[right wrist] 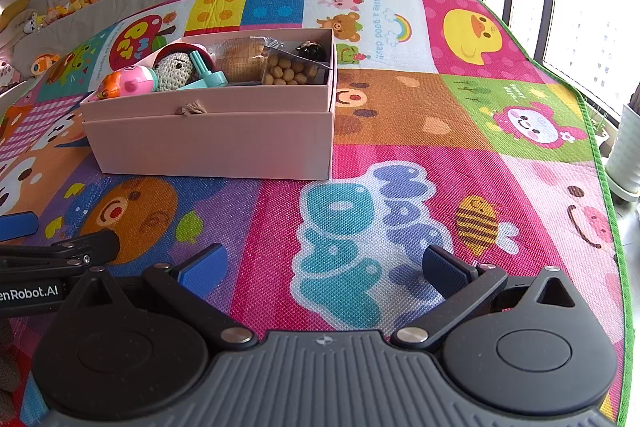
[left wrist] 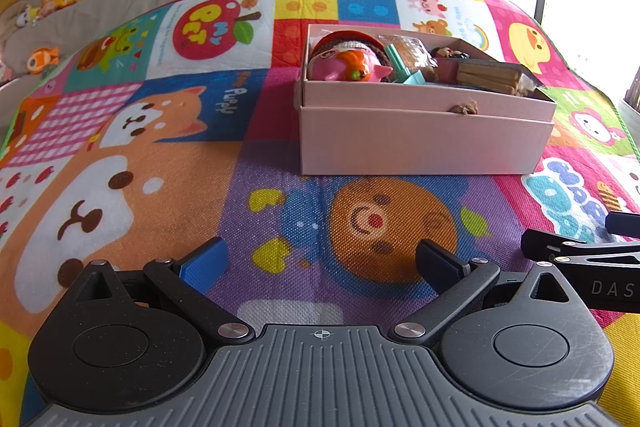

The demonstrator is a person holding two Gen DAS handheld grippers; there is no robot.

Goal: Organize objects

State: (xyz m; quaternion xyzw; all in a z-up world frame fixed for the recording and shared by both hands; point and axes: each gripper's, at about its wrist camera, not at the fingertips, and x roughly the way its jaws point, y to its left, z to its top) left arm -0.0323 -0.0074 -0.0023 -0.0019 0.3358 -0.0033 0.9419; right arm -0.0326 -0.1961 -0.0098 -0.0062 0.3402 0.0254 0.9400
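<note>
A pink cardboard box (left wrist: 420,143) (right wrist: 208,147) stands on the colourful play mat. It holds a pink toy (left wrist: 344,65) (right wrist: 130,83), a crocheted doll (right wrist: 176,67), a teal toy (left wrist: 404,71) (right wrist: 208,75), a bag of wafers (left wrist: 488,75) and a clear box of round snacks (right wrist: 286,71). My left gripper (left wrist: 320,259) is open and empty, low over the mat in front of the box. My right gripper (right wrist: 324,267) is open and empty, in front of the box and to its right. Each gripper shows at the edge of the other's view.
The play mat (left wrist: 160,131) (right wrist: 460,115) covers a raised surface. Its green edge (right wrist: 600,163) runs along the right, near a window. Plush toys (left wrist: 44,59) lie along a ledge at the far left. A white pot (right wrist: 628,155) stands beyond the right edge.
</note>
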